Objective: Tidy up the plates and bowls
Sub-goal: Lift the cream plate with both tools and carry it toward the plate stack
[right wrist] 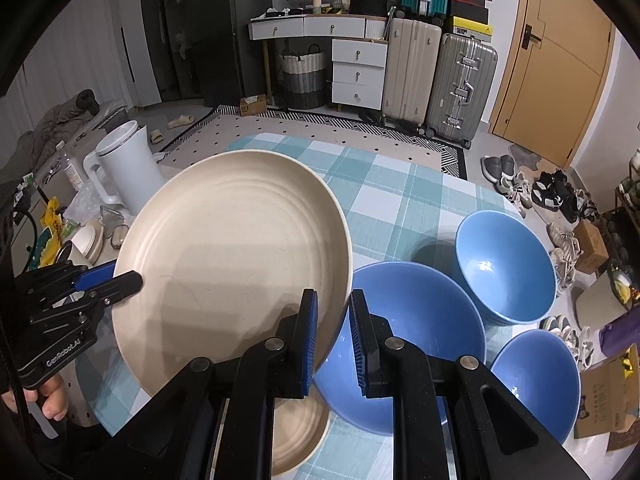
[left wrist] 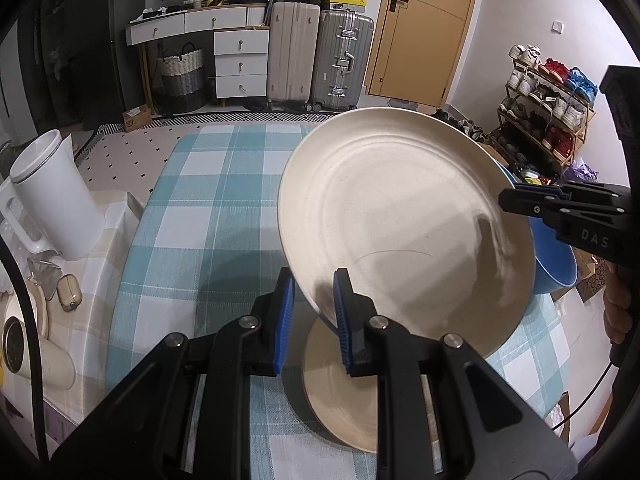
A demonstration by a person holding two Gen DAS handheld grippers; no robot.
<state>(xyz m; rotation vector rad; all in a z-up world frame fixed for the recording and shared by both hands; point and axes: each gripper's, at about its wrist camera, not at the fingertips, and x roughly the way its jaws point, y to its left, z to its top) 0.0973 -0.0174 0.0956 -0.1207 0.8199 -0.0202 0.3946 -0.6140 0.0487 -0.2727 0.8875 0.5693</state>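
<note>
- A white kettle (right wrist: 128,164) stands at the far left, beside the checked surface (left wrist: 192,208), apart from the work in progress.
- The left gripper (left wrist: 314,316) is clamped on the near rim of a cream plate (left wrist: 400,224), which hangs tilted in the air above the surface.
- The right gripper (right wrist: 334,338) is closed on the opposite rim of the same plate, so both share its weight.
- A second cream plate (right wrist: 296,436) lies flat on the surface directly under the raised one; stacking appears under way, not yet finished.
- To the right, three blue bowls (right wrist: 506,264) sit apart on the surface, unstacked; nesting them looks like the work left.
</note>
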